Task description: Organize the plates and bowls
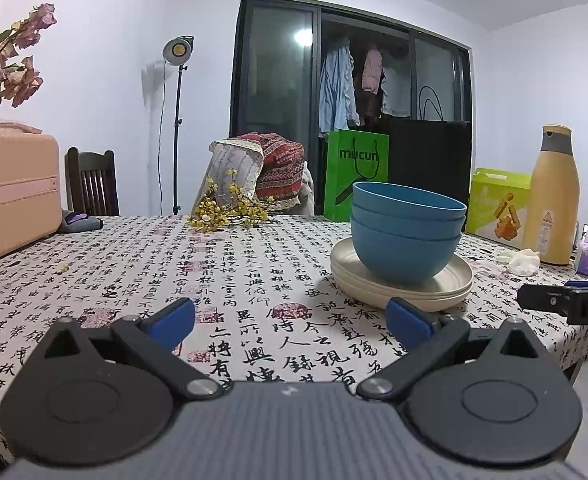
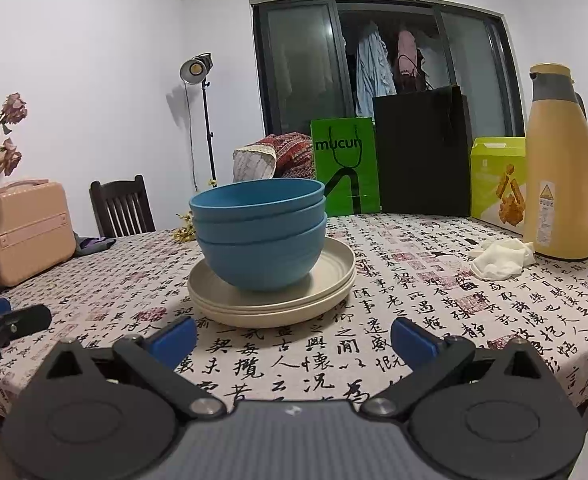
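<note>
Nested round blue plastic bowls (image 2: 259, 236) on stacked cream plates (image 2: 273, 300), mid-counter, straight ahead of wide-open, empty right tool (image 2: 294, 340); left tool (image 1: 289, 320) likewise wide, stack offset rightward.

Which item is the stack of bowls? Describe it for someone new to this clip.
On the calligraphy-print tablecloth, find the pile of cream plates near the middle. The blue bowls sit nested on top, the only blue dishes there.

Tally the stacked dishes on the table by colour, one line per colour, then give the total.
Blue bowls: 3, nested, sitting on the plates
Cream plates: 3, stacked flat on the tablecloth
Total: 6 dishes in one pile
</note>
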